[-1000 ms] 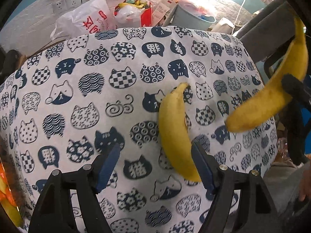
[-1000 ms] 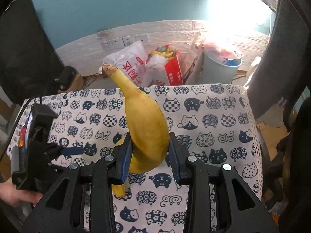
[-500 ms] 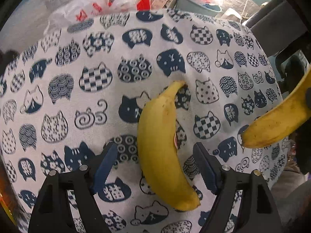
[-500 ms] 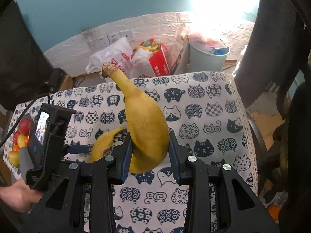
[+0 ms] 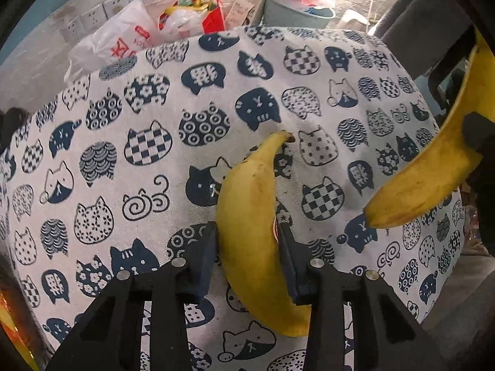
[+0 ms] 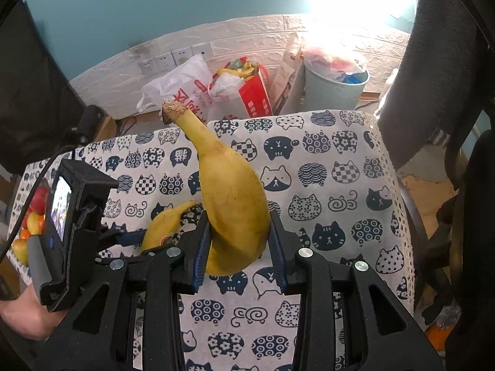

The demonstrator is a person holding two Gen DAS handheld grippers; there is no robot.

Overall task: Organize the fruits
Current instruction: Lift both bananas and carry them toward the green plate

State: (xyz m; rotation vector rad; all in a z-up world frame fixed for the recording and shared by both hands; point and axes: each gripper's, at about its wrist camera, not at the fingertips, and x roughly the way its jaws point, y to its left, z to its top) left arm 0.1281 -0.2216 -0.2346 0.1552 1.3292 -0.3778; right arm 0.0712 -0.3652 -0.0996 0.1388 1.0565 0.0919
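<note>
The left gripper (image 5: 247, 250) is closed on a banana (image 5: 250, 216) that lies on the cat-pattern tablecloth (image 5: 123, 154), its pads pressing both sides of the fruit. To the right, the right gripper (image 6: 238, 244) grips a second banana (image 6: 232, 198) and holds it above the cloth, stem up.

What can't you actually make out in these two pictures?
- Left wrist view: the lying banana's near end, behind the left tongs.
- Left wrist view: the raised banana's top, cut by the picture edge.
- Right wrist view: the fruit pile, mostly behind the left tongs' camera housing.
</note>
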